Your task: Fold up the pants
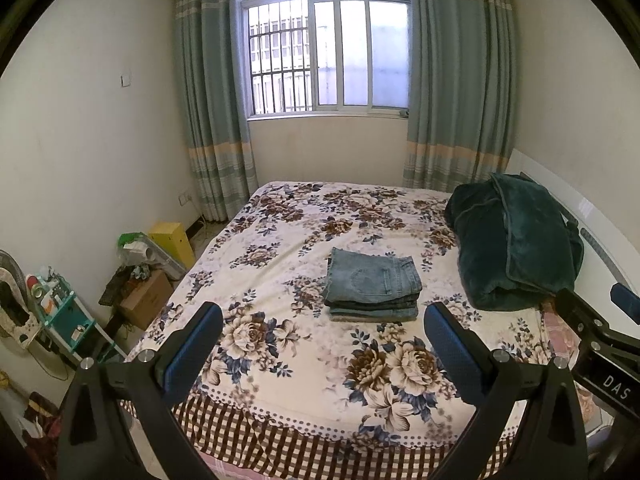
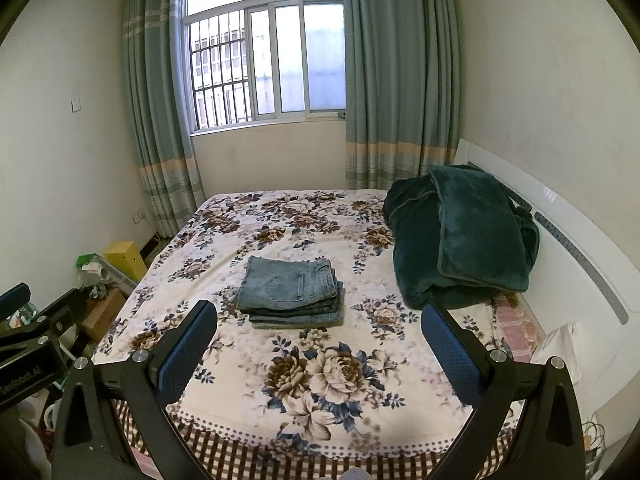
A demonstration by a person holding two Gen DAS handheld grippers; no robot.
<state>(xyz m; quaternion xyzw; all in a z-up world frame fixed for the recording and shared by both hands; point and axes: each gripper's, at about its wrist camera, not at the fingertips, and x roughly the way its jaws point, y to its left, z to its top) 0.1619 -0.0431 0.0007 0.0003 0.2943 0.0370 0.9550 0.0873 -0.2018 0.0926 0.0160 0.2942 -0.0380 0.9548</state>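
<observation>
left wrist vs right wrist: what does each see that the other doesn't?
Left wrist only: teal shelf cart beside the bed, plus the right hand-held gripper at frame right.
Right wrist only: white bag by the headboard, plus the left hand-held gripper at frame left.
Both: folded jeans on the floral bedspread, green blanket, yellow box, curtained window. Both grippers open and empty.

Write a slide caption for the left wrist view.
Folded jeans stacked on the floral bed, left gripper open, empty.
</observation>
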